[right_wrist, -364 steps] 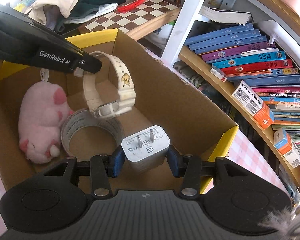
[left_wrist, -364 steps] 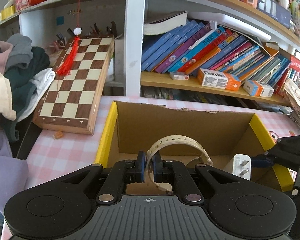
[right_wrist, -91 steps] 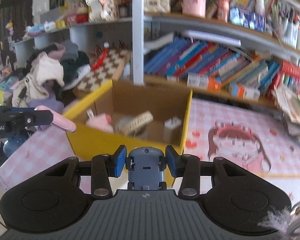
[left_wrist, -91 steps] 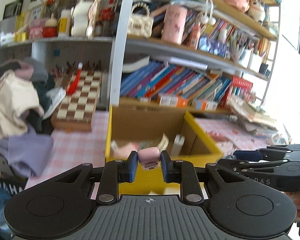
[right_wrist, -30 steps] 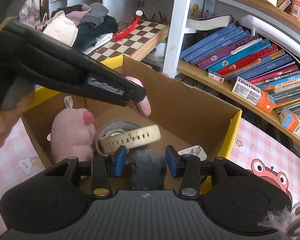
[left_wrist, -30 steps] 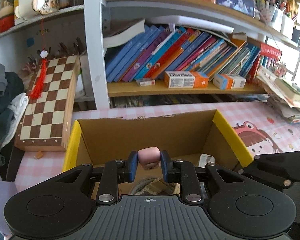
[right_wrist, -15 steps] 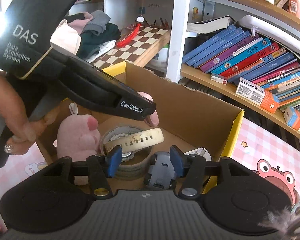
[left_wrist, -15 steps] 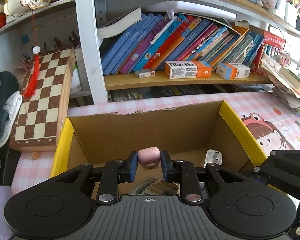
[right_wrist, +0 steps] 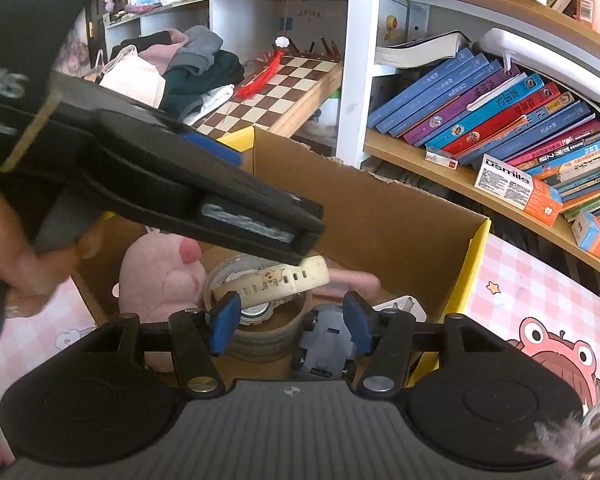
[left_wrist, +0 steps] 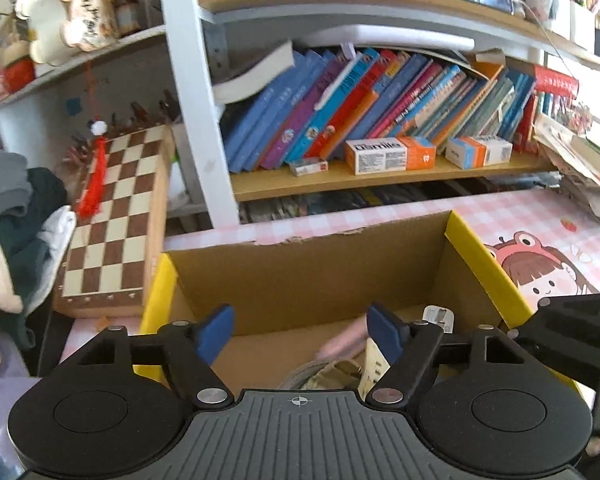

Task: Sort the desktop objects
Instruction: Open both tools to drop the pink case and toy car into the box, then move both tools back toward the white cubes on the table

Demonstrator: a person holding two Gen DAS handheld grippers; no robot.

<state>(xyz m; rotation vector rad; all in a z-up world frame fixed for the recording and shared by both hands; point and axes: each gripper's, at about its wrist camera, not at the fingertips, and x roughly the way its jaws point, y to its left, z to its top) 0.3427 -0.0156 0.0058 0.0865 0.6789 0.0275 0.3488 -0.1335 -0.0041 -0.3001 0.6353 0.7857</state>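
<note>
1. Left wrist view: the left gripper (left_wrist: 298, 334) hangs over the cardboard box (left_wrist: 300, 276), its blue fingers (left_wrist: 214, 332) spread wide and holding nothing. A pink case (left_wrist: 346, 342) lies on the box floor between the tips, beside a white charger (left_wrist: 438, 316). The right gripper's (left_wrist: 572, 344) black body shows at the right edge — its finger state cannot be told here. A chessboard (left_wrist: 118, 220) leans left of the box.

2. Right wrist view: the right gripper (right_wrist: 288, 322) is released too, fingers apart over the box (right_wrist: 384, 216). Inside lie a grey toy car (right_wrist: 326, 346), a tape roll (right_wrist: 260, 332) with a cream watch (right_wrist: 276, 278) across it, a pink plush (right_wrist: 160, 280) and the pink case (right_wrist: 350, 282) — all free of the fingers. The left gripper's (right_wrist: 304, 236) arm crosses above.
</note>
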